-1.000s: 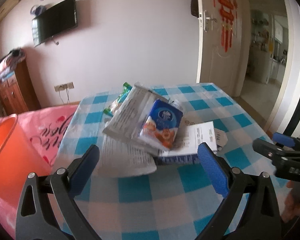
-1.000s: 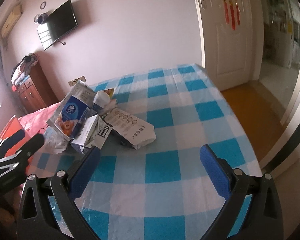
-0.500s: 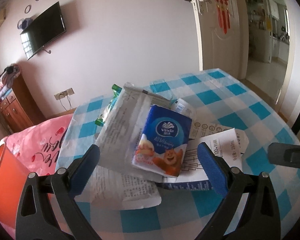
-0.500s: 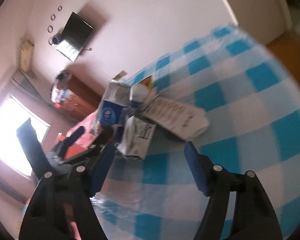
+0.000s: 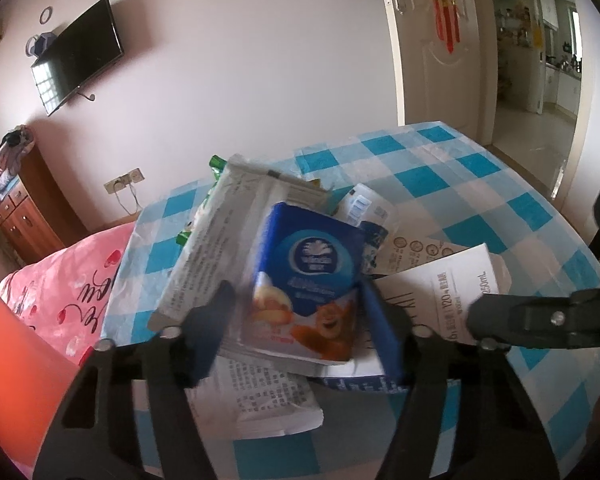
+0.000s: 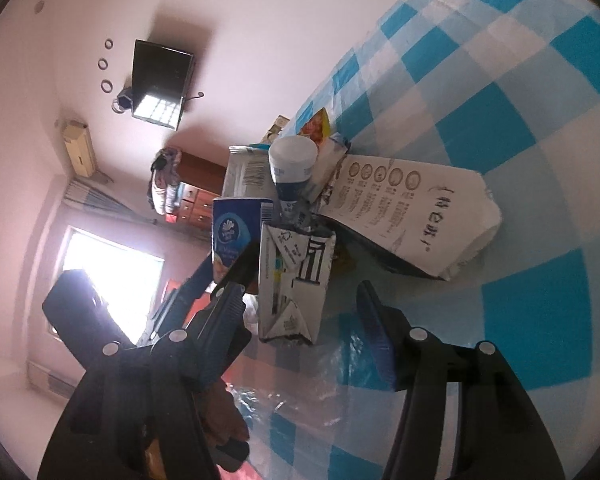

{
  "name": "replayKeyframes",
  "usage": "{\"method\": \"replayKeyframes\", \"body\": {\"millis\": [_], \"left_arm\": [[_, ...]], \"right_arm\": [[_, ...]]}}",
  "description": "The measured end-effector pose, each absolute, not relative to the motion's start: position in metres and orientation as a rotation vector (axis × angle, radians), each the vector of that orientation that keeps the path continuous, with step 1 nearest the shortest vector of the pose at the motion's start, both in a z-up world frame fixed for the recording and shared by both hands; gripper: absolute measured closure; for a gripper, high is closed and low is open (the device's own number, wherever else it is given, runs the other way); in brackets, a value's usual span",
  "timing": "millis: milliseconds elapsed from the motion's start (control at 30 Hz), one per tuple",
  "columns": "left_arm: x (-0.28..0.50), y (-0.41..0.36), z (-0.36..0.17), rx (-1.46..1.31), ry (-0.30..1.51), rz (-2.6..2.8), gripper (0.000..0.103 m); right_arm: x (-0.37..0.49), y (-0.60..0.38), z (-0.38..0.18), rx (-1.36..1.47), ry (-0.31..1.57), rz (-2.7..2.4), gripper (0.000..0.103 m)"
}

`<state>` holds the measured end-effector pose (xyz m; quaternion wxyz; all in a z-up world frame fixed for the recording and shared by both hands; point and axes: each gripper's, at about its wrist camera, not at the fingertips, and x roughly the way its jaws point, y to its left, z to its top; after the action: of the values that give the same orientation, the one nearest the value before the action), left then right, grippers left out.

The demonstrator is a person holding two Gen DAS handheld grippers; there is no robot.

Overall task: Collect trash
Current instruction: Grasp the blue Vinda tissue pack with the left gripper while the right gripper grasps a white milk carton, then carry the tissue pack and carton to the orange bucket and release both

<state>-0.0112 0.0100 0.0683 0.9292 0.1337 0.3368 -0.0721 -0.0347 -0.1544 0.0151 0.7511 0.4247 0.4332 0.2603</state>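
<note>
The step in hand is the first pick from the trash heap on the checked table (image 5: 452,184). The left gripper (image 5: 296,322) has its jaws closing around the blue tissue pack (image 5: 312,264), which lies on top of a grey printed packet (image 5: 228,240) in the middle of the pile; the pack sits between the pads, but the blur hides whether they press on it yet. The right gripper (image 6: 304,320), rolled over on its side, is also closing, with the upright milk carton (image 6: 296,280) between its jaws; a gap shows between the far pad and the carton, so it is not yet clamped. A white bag (image 6: 412,216) and a small yoghurt cup (image 6: 292,160) lie behind the carton, untouched. An orange bin (image 5: 16,360) stands beside the table at the left. The next move probably calls for both grips to firm up, then a lift clear of the pile without dragging the packets underneath, and a swing over to the bin.
</note>
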Motion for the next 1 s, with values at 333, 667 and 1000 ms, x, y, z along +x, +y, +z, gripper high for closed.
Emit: {"method": "replayKeyframes", "body": {"millis": [333, 667, 1000], "left_arm": [[-0.018, 0.024, 0.075, 0.173, 0.693, -0.154, 0.049], [-0.047, 0.051, 0.095, 0.049, 0.668, -0.193, 0.049], [-0.079, 0.081, 0.113, -0.05, 0.634, -0.222, 0.049]], "right_arm": [[-0.028, -0.15, 0.007, 0.92, 0.945, 0.572, 0.067], [-0.054, -0.164, 0.02, 0.936, 0.918, 0.549, 0.069], [-0.087, -0.184, 0.053, 0.932, 0.843, 0.52, 0.069]]}}
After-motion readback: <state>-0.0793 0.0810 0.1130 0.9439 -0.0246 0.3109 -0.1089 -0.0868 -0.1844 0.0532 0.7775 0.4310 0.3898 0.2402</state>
